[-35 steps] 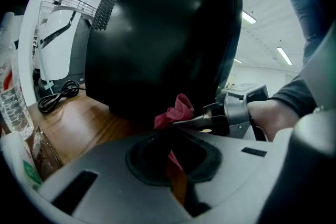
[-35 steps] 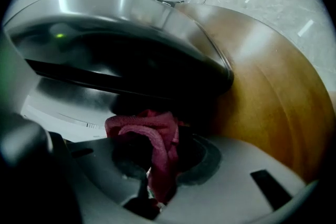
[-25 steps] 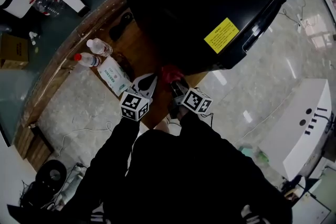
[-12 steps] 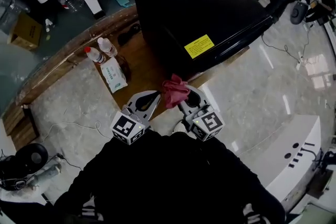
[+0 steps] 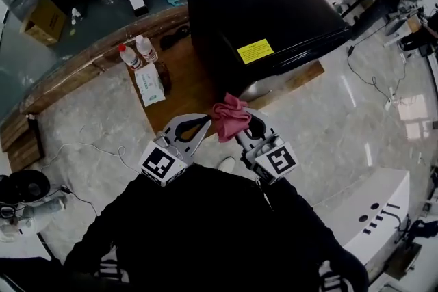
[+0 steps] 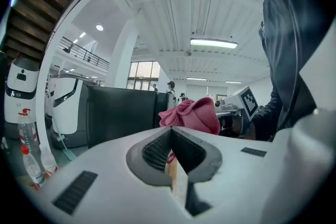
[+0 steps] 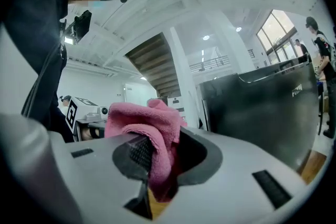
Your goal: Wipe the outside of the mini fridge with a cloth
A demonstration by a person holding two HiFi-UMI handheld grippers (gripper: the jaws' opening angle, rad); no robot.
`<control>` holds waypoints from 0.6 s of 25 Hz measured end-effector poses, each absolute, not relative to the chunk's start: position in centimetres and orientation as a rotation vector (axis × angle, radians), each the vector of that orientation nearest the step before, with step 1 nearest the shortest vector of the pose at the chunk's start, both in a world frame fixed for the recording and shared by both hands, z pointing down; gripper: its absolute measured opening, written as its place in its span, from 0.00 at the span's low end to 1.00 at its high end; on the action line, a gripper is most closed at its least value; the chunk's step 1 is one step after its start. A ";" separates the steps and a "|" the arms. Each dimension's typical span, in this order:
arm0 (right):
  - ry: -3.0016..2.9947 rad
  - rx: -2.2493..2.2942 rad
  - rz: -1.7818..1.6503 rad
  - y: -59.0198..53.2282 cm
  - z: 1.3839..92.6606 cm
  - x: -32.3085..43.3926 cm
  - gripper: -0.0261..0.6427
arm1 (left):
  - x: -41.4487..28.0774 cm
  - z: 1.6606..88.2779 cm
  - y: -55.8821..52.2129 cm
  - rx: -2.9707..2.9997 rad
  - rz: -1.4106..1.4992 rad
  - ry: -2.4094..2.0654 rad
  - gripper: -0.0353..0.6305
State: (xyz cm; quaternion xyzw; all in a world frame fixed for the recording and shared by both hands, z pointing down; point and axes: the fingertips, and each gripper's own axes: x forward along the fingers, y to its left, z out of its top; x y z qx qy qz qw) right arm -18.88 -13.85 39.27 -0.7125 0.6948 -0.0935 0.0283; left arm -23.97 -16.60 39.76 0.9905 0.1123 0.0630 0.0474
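My right gripper (image 5: 248,132) is clamped on the pink cloth (image 5: 230,118), which is bunched up just in front of the black mini fridge (image 5: 267,10) and not touching it. My left gripper (image 5: 198,125) is right beside the cloth, also short of the fridge, with its jaws pressed together on nothing.

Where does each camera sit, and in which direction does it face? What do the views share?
Head view: on the person's head, facing steeply down at the mini fridge; dark sleeves, left gripper and right gripper show.
Left gripper view: on the left gripper, looking along its shut jaws toward the fridge; the right gripper shows beyond.
Right gripper view: on the right gripper, looking along jaws shut on the pink cloth; dark clothing shows left.
All three share cloth and fridge.
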 end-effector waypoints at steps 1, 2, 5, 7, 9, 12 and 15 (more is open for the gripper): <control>2.152 -2.194 -0.288 -13.8 39.1 -19.0 0.17 | -24.1 39.7 -16.6 3.017 0.189 0.332 0.06; 2.154 -2.194 -0.285 -13.8 39.0 -19.0 0.17 | -24.2 39.7 -16.5 3.016 0.188 0.322 0.06; 2.150 -2.196 -0.265 -13.8 38.5 -19.1 0.17 | -24.4 39.2 -16.6 3.022 0.173 0.314 0.06; 2.157 -2.198 -0.250 -13.8 38.2 -19.3 0.17 | -24.4 38.9 -16.7 3.022 0.164 0.318 0.06; 2.160 -2.201 -0.243 -13.8 38.0 -19.5 0.17 | -24.5 38.8 -16.9 3.021 0.166 0.320 0.06; 2.148 -2.205 -0.239 -13.8 37.7 -19.4 0.17 | -24.4 38.6 -17.2 3.026 0.163 0.320 0.06; 2.144 -2.211 -0.243 -13.8 37.8 -19.5 0.17 | -24.3 38.5 -17.3 3.039 0.166 0.328 0.06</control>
